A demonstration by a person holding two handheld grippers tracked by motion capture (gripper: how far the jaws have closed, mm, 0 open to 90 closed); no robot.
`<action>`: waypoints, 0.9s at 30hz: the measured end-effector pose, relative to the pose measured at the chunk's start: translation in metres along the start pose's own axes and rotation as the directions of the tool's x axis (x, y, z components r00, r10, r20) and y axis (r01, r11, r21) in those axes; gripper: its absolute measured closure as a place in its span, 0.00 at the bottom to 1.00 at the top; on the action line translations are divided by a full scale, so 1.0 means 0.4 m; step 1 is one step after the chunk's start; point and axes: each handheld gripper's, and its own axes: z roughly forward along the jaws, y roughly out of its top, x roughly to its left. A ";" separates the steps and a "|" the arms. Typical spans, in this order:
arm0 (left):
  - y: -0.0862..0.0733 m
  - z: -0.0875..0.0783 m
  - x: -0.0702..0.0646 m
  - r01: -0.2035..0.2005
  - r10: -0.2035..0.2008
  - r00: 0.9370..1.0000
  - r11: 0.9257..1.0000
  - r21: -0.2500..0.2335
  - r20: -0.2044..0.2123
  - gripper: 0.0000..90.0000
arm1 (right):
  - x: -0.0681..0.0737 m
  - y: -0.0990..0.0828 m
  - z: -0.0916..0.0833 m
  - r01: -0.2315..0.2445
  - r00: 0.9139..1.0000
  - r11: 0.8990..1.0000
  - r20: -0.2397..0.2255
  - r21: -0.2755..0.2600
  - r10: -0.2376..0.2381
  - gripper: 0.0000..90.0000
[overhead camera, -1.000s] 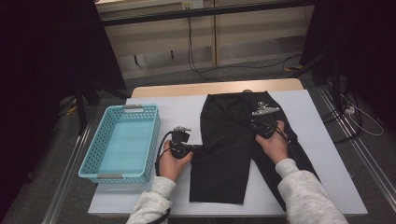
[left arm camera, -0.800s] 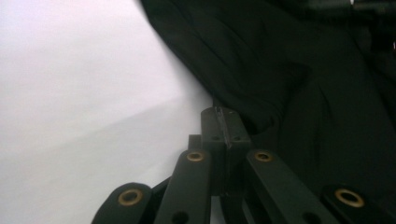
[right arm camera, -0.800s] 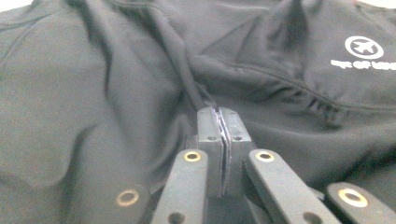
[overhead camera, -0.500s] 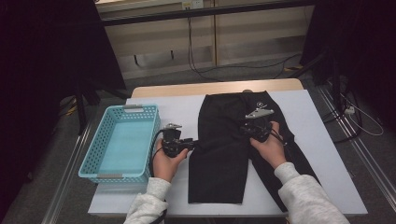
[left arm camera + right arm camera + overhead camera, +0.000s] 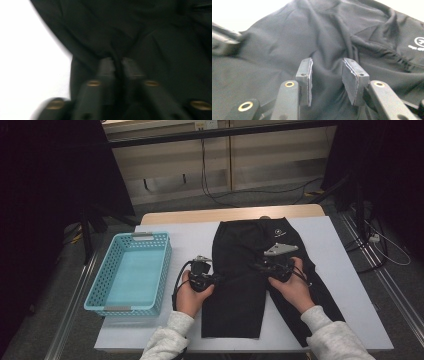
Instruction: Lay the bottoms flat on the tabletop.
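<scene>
White table [image 5: 190, 237]: left gripper [image 5: 117, 66] fingers pinching black shorts [image 5: 250, 270]; right gripper [image 5: 327, 80] fingers parted.

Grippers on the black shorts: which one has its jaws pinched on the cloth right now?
The left gripper. Its jaws have just been closing and pinch a fold of the black shorts. The right gripper has just been opening, with a gap between its pads.

Right gripper [image 5: 327, 80] jaws just opening, apart above rumpled black shorts [image 5: 287, 40], white logo top right
</scene>
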 end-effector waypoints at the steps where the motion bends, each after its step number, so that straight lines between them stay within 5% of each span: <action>1: 0.002 -0.002 0.003 0.010 -0.010 1.000 1.000 0.000 0.008 0.97 | 0.004 -0.004 -0.007 0.003 1.000 1.000 -0.007 -0.005 -0.003 0.67; 5: 0.019 -0.041 0.030 0.044 -0.044 0.999 0.999 -0.024 0.014 0.99 | 0.012 -0.018 -0.033 0.007 1.000 1.000 -0.023 -0.018 -0.007 0.65; 11: 0.035 -0.107 0.100 0.111 -0.114 0.993 0.991 -0.073 -0.037 0.99 | 0.032 -0.039 -0.066 0.022 0.998 0.999 -0.065 -0.037 -0.024 0.63; 19: 0.022 -0.094 0.119 0.138 -0.143 0.987 0.988 -0.071 -0.074 0.98 | 0.078 -0.067 -0.059 0.025 0.989 1.000 -0.142 -0.006 -0.025 0.62; 27: 0.010 -0.089 0.120 0.121 -0.127 0.987 0.991 -0.059 -0.096 0.96 | 0.117 -0.079 -0.030 0.013 0.976 0.998 -0.220 0.063 0.001 0.65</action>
